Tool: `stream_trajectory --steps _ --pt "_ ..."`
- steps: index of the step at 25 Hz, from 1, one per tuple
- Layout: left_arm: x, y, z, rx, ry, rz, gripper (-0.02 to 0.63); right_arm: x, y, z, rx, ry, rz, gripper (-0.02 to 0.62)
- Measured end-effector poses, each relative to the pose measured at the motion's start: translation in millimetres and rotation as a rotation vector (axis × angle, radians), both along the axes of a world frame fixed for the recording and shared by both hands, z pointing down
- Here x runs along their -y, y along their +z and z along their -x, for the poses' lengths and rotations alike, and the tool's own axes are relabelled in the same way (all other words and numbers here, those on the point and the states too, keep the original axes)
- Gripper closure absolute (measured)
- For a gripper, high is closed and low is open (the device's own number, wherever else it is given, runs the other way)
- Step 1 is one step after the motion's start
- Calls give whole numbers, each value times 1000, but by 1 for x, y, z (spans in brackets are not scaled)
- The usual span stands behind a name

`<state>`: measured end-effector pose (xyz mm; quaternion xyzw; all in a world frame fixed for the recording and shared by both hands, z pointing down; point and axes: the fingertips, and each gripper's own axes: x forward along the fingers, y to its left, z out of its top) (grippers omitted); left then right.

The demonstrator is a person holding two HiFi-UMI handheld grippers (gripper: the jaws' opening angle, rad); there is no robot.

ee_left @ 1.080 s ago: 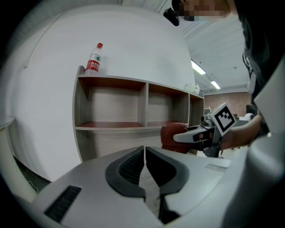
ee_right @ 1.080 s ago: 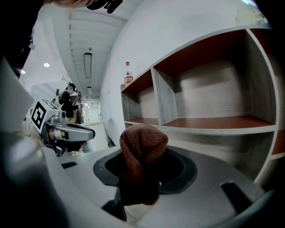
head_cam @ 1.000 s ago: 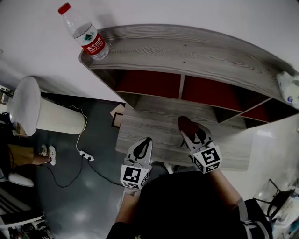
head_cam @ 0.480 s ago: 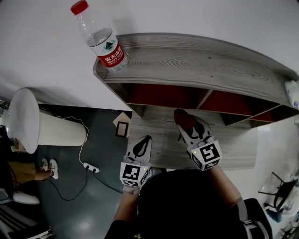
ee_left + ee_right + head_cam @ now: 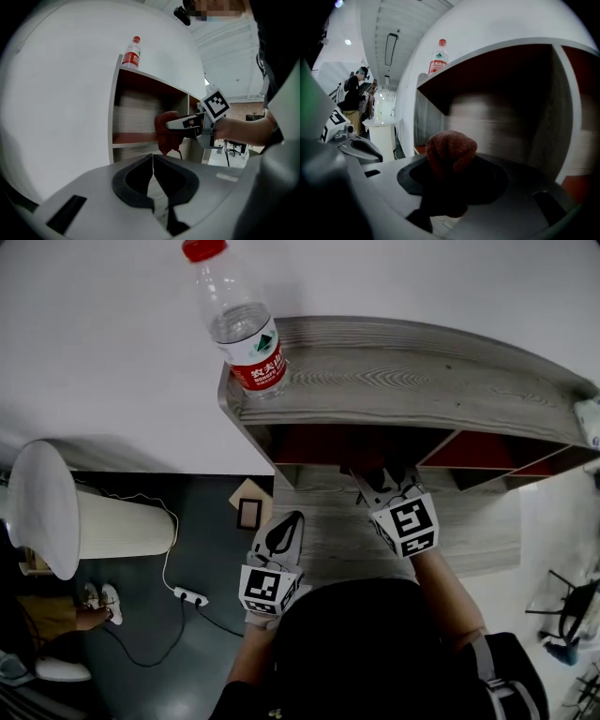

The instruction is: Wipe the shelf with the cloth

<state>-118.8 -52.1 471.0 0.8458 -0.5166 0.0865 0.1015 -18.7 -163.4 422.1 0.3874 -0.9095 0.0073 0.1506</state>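
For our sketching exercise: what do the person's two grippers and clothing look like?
The left claw and right claw are light grey shells with black inner pads, each carrying a white cube with black square markers. The person wears a dark top; forearms are unsleeved.

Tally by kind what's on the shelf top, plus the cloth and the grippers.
1 water bottle
1 white item, cut off at the picture's edge
1 red cloth
2 grippers: left gripper, right gripper
Total: 5
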Motion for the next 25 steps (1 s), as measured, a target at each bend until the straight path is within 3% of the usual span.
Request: stream_trajectory --steps 7,17,25 --pt "-4 5 39 1 -5 6 597 29 37 18 -223 56 84 420" --pt "-16 15 71 -23 -7 13 597 51 47 26 -255 87 282 423" --pt "-28 18 85 -24 10 8 597 76 49 55 -262 105 323 428"
